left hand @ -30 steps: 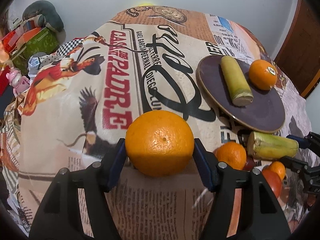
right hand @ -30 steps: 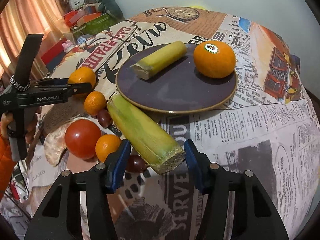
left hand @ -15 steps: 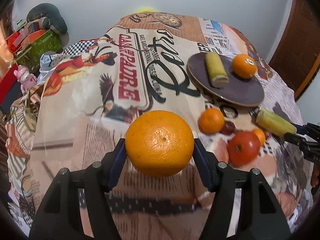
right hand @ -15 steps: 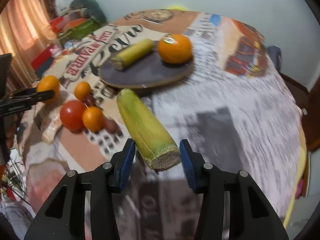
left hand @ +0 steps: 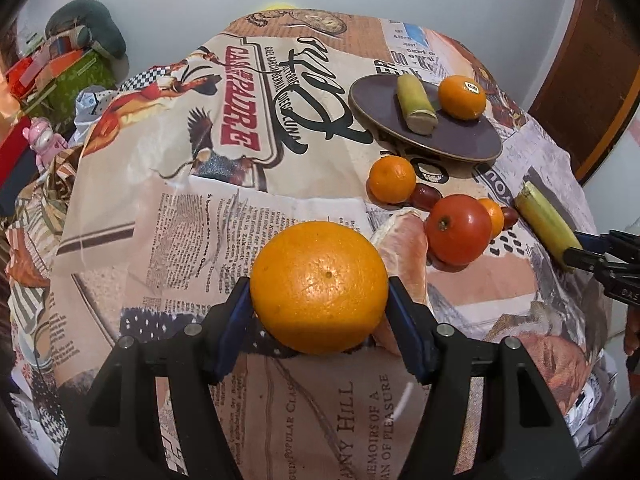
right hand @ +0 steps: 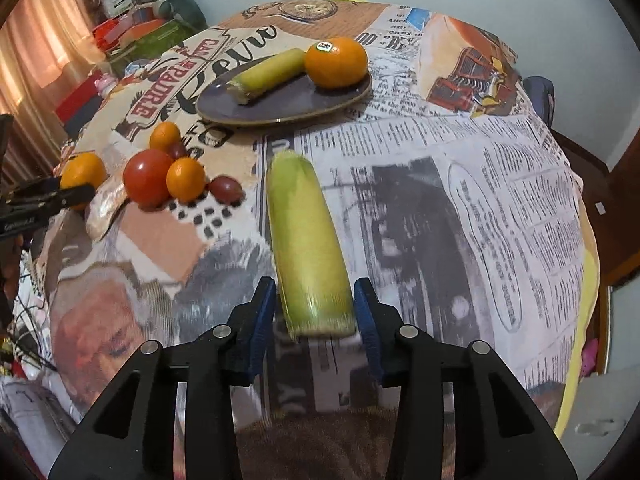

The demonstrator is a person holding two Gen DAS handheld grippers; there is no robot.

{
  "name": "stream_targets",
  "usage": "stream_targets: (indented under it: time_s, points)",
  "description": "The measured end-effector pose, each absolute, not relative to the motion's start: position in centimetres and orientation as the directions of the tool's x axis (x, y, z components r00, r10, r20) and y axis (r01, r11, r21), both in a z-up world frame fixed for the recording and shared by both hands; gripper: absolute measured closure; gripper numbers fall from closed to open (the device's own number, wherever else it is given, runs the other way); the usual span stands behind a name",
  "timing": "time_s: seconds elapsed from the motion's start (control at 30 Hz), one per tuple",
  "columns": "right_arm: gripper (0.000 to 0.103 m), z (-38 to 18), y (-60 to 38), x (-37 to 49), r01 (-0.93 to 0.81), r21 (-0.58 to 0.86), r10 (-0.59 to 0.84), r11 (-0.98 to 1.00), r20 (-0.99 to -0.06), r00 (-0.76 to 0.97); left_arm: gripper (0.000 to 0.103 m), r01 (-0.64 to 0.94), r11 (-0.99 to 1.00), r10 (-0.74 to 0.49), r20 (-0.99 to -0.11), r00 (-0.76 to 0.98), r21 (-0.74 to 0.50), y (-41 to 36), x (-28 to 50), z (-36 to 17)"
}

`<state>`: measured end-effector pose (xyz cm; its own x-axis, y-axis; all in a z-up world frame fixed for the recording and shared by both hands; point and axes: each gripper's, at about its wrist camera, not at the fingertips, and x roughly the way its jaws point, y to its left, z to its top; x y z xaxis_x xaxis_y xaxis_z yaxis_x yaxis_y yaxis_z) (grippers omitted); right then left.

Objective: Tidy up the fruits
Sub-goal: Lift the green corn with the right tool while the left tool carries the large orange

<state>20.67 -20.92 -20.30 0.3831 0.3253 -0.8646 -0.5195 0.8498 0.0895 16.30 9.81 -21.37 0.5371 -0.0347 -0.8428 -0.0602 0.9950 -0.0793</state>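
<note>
the orange point(left hand: 319, 286) is round, firm and fairly weighty, with a waxy skin that could roll out of a loose grip; across its widest middle is the sound place to take it. that is where the left hand-held gripper point(left hand: 319, 308) has it, jaws spread wide and pressed to both flanks, carried above the newspaper-print cloth of the desk point(left hand: 200, 220). the sugarcane piece point(right hand: 306, 248) looks stiff, dense and smooth-skinned, likely to swivel if held only at one end. the right hand-held gripper point(right hand: 315, 316) has its jaws about half apart, clamped on the cut end, the rest of the stalk pointing forward; that view is smeared, so the contact on the left pad is probably, not surely, firm. ahead lies the dark plate point(right hand: 280, 106), already bearing another cane piece point(right hand: 268, 74) and a stickered orange point(right hand: 336, 62). a tomato point(left hand: 458, 228), small mandarins point(left hand: 392, 180) and dark grapes point(right hand: 226, 189) sit loose on the cloth beside the plate.
</note>
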Motion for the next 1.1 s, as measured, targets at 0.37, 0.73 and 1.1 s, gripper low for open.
stream_targets:
  time_s: [0.37,0.73,1.1]
  points:
    - [0.064,-21.7,-18.4,23.7,-0.52,0.111,0.336,0.847,-0.87,0.361,0.037,-0.07,0.991,-0.06,-0.839,0.541,-0.116,10.4,17.1,-21.7]
    - [0.068,-18.7,-19.1,23.6,-0.492,0.11,0.365,0.864,-0.809,0.46,0.038,-0.095,0.99,-0.028,-0.811,0.585,-0.103,10.4,18.0,-20.4]
    - [0.068,-14.8,-18.2,24.2,-0.485,0.118,0.408,0.867,-0.728,0.552,0.038,-0.067,0.991,-0.044,-0.742,0.67,-0.119,9.3,20.6,-16.5]
